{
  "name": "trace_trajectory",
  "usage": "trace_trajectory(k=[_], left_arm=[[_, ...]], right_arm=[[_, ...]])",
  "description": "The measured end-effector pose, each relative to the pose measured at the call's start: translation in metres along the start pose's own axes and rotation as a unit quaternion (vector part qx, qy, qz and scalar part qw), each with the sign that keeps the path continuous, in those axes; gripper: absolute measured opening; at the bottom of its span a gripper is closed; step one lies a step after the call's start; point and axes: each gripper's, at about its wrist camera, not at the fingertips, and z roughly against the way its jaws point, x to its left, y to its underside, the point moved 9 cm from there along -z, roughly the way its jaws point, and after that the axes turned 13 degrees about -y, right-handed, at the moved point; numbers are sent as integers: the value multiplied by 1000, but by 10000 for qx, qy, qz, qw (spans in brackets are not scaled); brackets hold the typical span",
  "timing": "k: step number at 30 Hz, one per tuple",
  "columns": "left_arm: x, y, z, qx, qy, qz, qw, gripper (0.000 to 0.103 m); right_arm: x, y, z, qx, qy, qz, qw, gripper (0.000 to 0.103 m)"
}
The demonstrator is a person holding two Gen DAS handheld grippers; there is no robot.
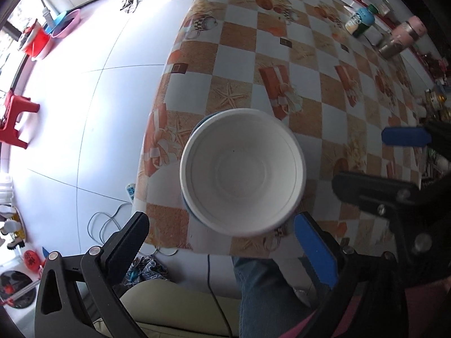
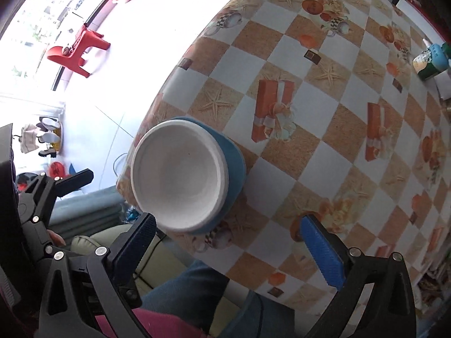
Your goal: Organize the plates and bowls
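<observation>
I'm looking straight down over the table (image 1: 310, 64), its checked cloth running off toward twelve o'clock. The white bowl (image 1: 242, 171) is sitting nested in a blue bowl (image 2: 232, 157) near the table's six o'clock edge, upright, the blue rim showing around the white one's right side in the right wrist view. My left gripper (image 1: 222, 242) is hanging above the stack with its jaws spread wide, one finger at seven o'clock of the bowl and the other at five o'clock, neither touching it. My right gripper (image 2: 234, 239) is standing just as wide and holding nothing; the bowls are lying at about eleven o'clock of it, clear of both fingers. In the left view I'm also seeing that right gripper's blue pad (image 1: 406, 136) at three o'clock of the bowl. Bottles (image 1: 363, 19) are standing well apart at the far side.
</observation>
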Motion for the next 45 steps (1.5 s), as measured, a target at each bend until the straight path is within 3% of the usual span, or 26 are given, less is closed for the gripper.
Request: trace_trajectory(k=[16, 45], left_arm=[[13, 8, 18, -14, -571, -252, 9980, 103], [7, 3, 20, -41, -749, -446, 9962, 103]], right_arm=[[7, -1, 15, 3, 279, 103, 9996, 103], [7, 0, 13, 66, 282, 78, 9996, 103]])
